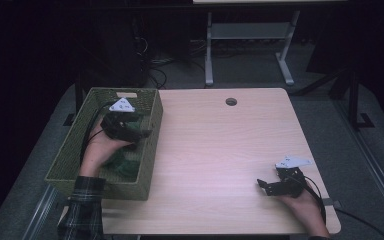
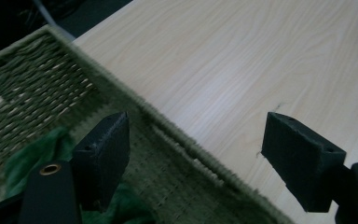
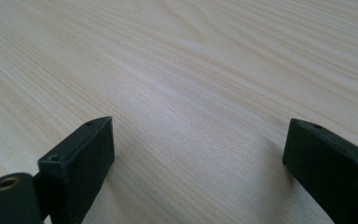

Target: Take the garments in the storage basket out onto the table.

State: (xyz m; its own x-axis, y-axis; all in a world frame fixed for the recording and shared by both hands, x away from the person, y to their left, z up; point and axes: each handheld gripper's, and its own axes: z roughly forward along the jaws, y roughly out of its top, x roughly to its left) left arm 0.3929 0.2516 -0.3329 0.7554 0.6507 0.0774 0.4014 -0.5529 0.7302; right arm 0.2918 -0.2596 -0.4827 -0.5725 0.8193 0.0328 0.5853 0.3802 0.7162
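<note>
So your left gripper is sitting over the green woven rectangular basket at the left edge of the light wooden table, with your left hand wrapped around its body. Its claw is spread wide with nothing pinched in it. In the left gripper view that gripper straddles the basket's right-hand rim: one jaw hangs inside over the weave, the other is out over the bare tabletop.

The thing you're working with, a crumpled dark green cloth, lies down in the bottom of the basket towards the end nearest you, just under your hand. In the left gripper view a fold of it shows beside and below the inner jaw, but I can't tell if the pad touches it.

Your right gripper rests low over the table's near right part, well apart from the basket. Its claw is spread open too, plain wood between the jaws.
</note>
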